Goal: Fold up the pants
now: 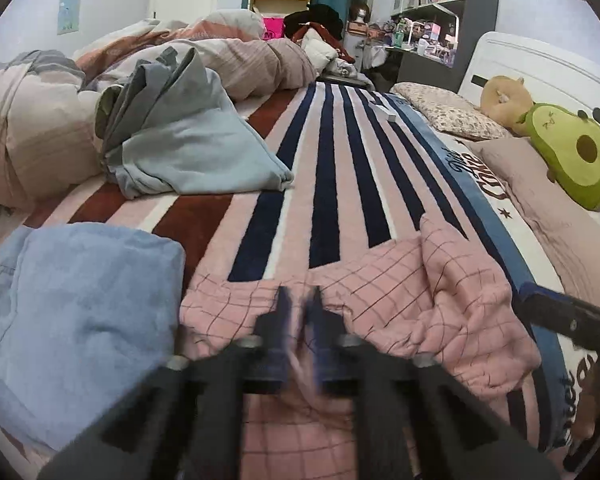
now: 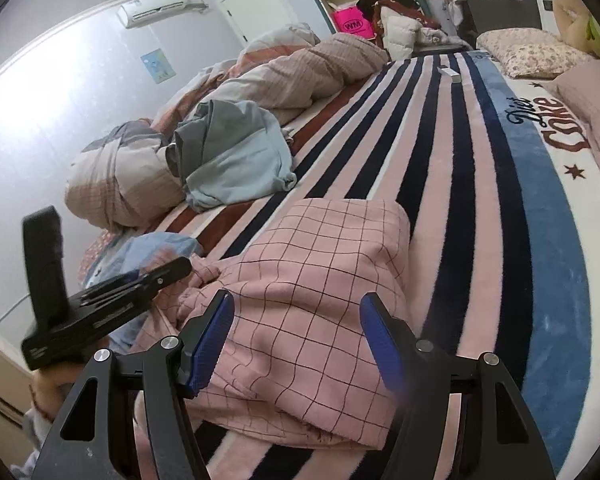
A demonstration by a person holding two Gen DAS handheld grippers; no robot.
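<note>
- While the pink checked pants [image 2: 320,312] lie bunched on the striped blanket [image 2: 440,168], the left tongs [image 1: 299,300] look blurred, seemingly pinched on their cloth.
- Right tongs [image 2: 296,320] gape over the pants, pads clear.
- Beside the pants lies a blue folded garment [image 1: 80,300].

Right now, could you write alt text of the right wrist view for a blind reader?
An open right tool hangs over folded pink checked fabric pants on a striped pink and navy blanket. The left tool is at the left, beside the pants.
</note>
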